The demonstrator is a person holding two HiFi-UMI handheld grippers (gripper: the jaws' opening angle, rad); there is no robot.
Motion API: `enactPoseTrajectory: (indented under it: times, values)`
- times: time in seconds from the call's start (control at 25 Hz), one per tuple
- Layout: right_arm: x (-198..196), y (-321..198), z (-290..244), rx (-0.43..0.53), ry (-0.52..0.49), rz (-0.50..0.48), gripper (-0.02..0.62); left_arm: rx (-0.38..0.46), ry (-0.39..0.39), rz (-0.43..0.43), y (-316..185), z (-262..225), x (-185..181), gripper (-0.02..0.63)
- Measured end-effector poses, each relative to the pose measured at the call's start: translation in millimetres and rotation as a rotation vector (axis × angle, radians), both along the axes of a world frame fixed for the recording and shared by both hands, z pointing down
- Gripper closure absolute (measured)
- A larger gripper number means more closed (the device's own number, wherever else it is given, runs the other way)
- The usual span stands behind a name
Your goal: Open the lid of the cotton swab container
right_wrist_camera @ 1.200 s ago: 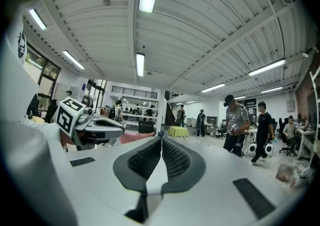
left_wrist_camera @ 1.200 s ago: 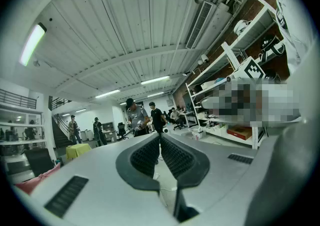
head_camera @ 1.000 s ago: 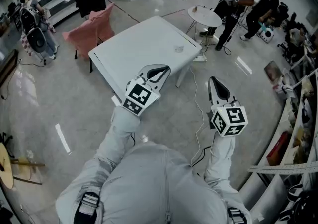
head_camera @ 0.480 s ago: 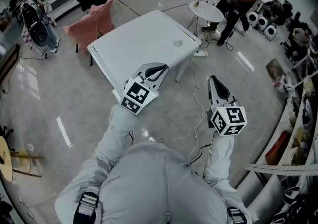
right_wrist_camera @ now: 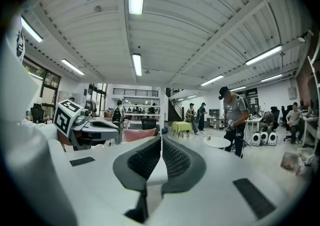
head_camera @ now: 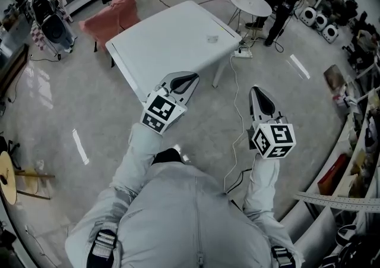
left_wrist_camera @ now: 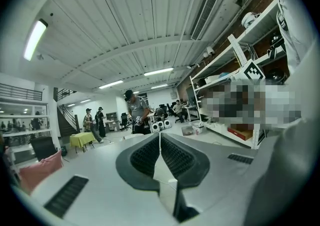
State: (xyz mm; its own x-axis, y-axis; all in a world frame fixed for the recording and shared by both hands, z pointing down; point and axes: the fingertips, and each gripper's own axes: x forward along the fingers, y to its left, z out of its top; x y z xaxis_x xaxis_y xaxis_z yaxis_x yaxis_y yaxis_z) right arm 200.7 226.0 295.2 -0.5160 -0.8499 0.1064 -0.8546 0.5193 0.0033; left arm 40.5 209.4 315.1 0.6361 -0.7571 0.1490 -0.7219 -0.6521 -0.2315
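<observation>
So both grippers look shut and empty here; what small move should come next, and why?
Probably step toward the white table and carry both grippers forward. The left gripper and right gripper are shut, empty, and well short of the small pale object on the table, likely the container, though it is too small to tell.

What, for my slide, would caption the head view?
Left gripper and right gripper, shut and empty, held near the white table.

Glossy grey floor [head_camera: 59, 112] — white table [head_camera: 172, 41], pink chair [head_camera: 113, 14].
</observation>
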Motion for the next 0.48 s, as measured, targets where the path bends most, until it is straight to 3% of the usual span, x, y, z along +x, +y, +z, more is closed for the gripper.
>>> enactPoseTrajectory:
  times: [0.48]
  values:
    - [14, -43, 13, -0.001, 0.001, 0.006, 0.557, -0.006, 0.004, 0.003, -42, 16, 13, 0.58]
